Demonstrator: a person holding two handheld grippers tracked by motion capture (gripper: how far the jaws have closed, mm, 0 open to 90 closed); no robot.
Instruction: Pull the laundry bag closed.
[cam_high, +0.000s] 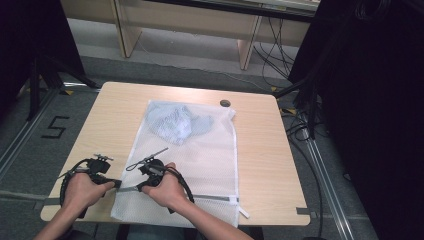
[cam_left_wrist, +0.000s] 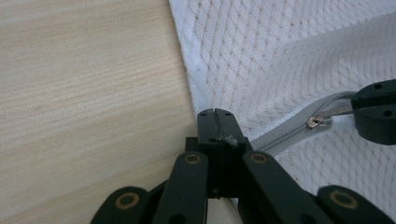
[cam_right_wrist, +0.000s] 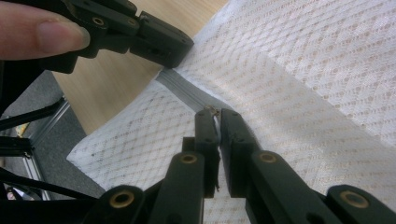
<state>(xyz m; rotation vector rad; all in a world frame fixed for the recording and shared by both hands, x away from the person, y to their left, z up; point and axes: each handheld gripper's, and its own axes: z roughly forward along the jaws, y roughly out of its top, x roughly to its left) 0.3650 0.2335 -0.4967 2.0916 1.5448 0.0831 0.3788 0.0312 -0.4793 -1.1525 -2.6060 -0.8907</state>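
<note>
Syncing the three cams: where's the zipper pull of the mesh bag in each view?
High view: zipper pull near the bag's bottom left, under the right gripper.
Left gripper view: right of centre, on the grey zipper tape, held by the other gripper.
Right gripper view: centre, pinched at the fingers' tips.
Shared landmark: the grey zipper tape across the white mesh bag.

Black "5", perhaps tape, on the grey floor (cam_high: 20, 145), left of table (cam_high: 112, 107)
</note>
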